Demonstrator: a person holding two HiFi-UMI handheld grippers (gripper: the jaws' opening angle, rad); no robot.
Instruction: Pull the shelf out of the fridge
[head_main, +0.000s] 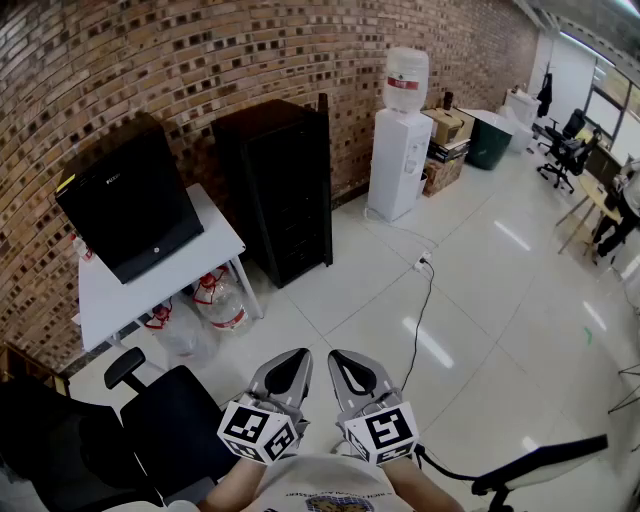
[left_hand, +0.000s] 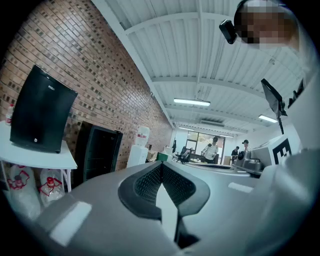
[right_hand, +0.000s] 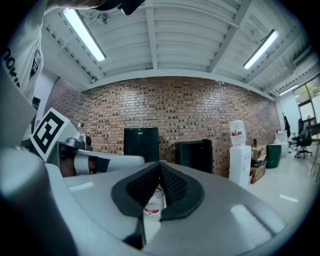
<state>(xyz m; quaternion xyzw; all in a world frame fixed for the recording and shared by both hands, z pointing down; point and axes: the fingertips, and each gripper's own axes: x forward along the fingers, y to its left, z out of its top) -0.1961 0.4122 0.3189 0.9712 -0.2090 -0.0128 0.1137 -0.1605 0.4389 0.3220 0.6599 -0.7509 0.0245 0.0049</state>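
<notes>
So both sets of jaws are pressed together with nothing between them. The left gripper (head_main: 291, 362) and right gripper (head_main: 349, 362) sit side by side, close to the person's body. The black fridge (head_main: 130, 205) is well apart on the white table (head_main: 215, 238) against the brick wall (head_main: 200, 50). Its door's closed, so the shelf is hidden.
</notes>
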